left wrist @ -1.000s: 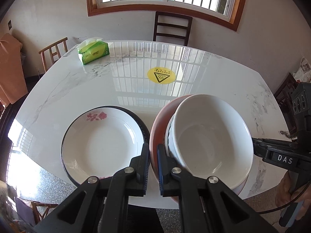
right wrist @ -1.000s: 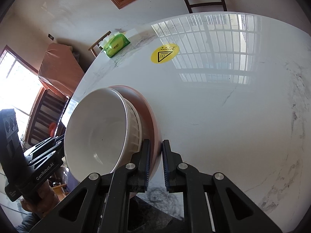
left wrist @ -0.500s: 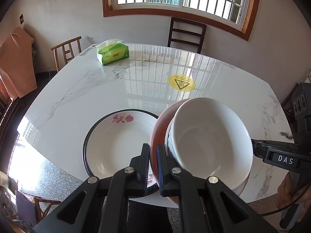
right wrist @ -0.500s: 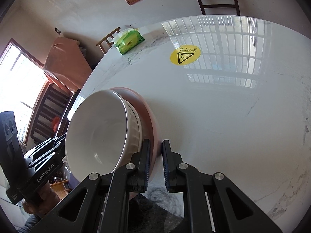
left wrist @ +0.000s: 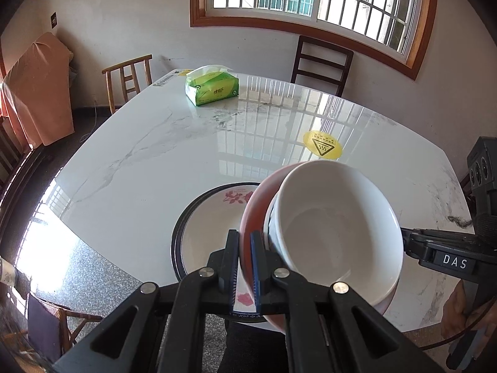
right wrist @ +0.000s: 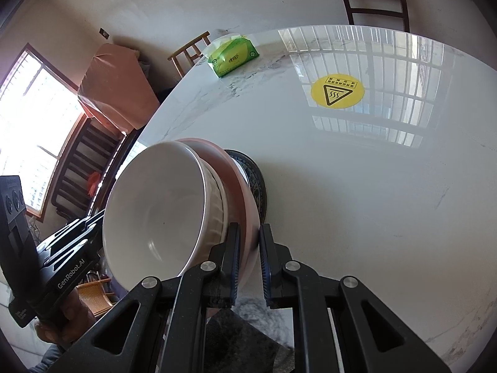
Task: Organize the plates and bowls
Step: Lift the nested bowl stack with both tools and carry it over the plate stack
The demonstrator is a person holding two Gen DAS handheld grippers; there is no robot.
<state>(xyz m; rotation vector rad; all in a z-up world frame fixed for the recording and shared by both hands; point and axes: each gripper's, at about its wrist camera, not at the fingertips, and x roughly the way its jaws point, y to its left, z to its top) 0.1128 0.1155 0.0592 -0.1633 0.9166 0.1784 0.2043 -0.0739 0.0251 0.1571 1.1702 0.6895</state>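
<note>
Together, two tools grip one pink bowl [left wrist: 253,214] holding one white bowl [left wrist: 335,220].

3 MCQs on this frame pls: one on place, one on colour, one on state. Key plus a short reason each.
1. Where is the tissue pack?
A. far side of the table
B. in the white bowl
C. on a chair

2. What colour is the bowl holding the white bowl?
A. green
B. red
C. black

3. How is the bowl stack held?
A. flat on the table
B. left gripper alone
C. both grippers pinching the red bowl's rim

Key: A, it lies on the marble table near the far edge. B, the red bowl wraps it. C, left gripper and right gripper clamp opposite rims.
</note>
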